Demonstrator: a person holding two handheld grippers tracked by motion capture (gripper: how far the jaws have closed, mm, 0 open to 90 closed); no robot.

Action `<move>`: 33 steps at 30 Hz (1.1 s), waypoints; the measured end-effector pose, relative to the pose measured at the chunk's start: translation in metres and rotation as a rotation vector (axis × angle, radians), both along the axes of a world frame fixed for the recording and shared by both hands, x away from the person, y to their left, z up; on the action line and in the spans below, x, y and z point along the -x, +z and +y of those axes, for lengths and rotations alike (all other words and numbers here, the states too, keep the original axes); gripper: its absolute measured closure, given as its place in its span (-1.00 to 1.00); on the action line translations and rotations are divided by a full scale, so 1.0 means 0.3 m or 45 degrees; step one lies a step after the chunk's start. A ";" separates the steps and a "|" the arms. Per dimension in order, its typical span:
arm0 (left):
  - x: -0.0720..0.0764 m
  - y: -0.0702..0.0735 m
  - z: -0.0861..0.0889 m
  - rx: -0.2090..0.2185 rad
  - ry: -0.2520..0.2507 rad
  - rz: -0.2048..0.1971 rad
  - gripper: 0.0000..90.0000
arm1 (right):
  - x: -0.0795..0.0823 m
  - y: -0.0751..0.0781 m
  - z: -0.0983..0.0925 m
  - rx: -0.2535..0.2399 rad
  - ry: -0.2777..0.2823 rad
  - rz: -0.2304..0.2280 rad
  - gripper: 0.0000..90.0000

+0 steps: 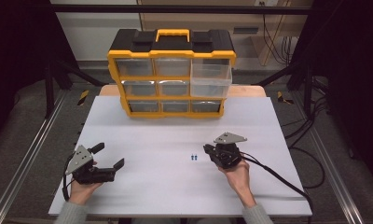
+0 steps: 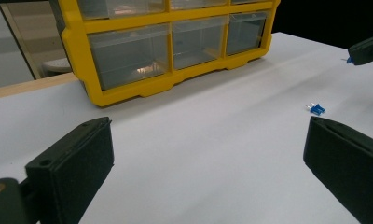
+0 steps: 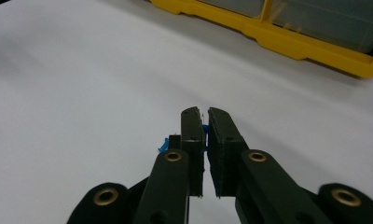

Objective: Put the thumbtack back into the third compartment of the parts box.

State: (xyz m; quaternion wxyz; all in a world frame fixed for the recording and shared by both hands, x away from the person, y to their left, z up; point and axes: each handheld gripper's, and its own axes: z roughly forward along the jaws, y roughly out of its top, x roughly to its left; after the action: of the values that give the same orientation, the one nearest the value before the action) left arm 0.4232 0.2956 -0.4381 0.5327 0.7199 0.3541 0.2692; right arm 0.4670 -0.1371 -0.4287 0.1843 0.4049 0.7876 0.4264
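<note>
The right gripper (image 3: 204,122) is closed on a small blue fuse (image 3: 204,132), pinched between its pads, near the table's right side. A second blue fuse (image 2: 317,109) lies on the white table (image 1: 152,186) just left of it. The left gripper (image 1: 111,157) rests wide open and empty at the near left.

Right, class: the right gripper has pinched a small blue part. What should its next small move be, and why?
Probably carry it up and toward the pulled-out drawer at the top right of the organiser. The right gripper is shut on the blue part, that drawer is the one standing out, and the left gripper is open and holds nothing.
</note>
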 end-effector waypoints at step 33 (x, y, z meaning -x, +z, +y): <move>-0.001 -0.002 -0.002 -0.001 -0.001 0.005 -0.97 | 0.015 0.208 -0.113 -0.075 -0.016 -0.124 0.90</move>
State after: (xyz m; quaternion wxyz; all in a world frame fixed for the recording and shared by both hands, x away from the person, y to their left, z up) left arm 0.4236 0.2949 -0.4388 0.5319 0.7207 0.3549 0.2678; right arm 0.4624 -0.1709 -0.3663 0.2131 0.3939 0.7623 0.4673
